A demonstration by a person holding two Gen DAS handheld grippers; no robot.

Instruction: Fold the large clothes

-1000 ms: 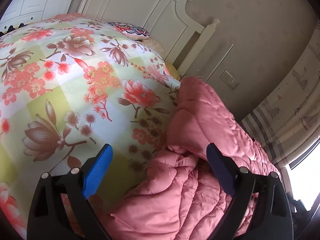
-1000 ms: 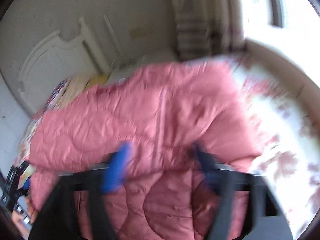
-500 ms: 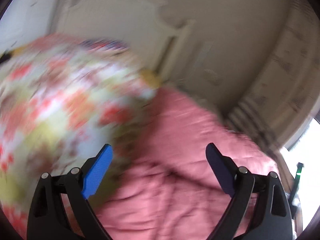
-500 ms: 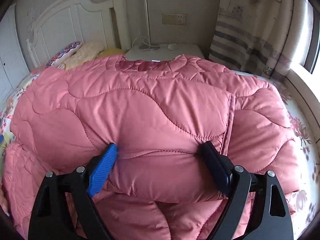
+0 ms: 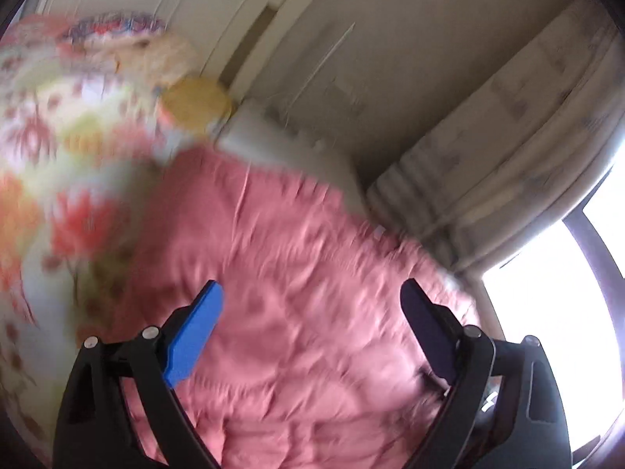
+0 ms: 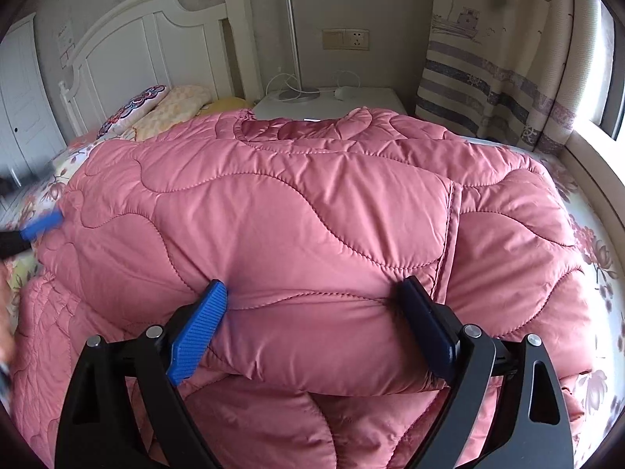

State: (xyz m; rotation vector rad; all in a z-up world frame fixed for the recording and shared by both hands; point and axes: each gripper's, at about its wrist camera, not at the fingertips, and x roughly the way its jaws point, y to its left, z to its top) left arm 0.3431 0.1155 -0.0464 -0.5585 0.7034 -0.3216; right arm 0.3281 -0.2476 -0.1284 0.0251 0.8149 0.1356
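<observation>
A large pink quilted coat [image 6: 312, 211] lies on the bed, its upper part folded over the lower part. My right gripper [image 6: 312, 324] is open, its jaws wide on either side of the puffy folded edge, pressing against it without closing. My left gripper [image 5: 308, 324] is open and empty above the coat [image 5: 297, 312]; this view is blurred by motion. The left gripper's blue fingertip [image 6: 41, 224] shows at the coat's left edge in the right wrist view.
The bed has a floral sheet [image 5: 50, 148] and a white headboard [image 6: 148, 47]. Pillows [image 6: 156, 109] lie at the head. A white nightstand [image 6: 332, 103] with a lamp pole stands behind the coat. A striped curtain [image 6: 500, 78] and a window are on the right.
My left gripper has swung right from the floral sheet over the coat, still moving. My right gripper has settled against the folded edge and holds steady.
</observation>
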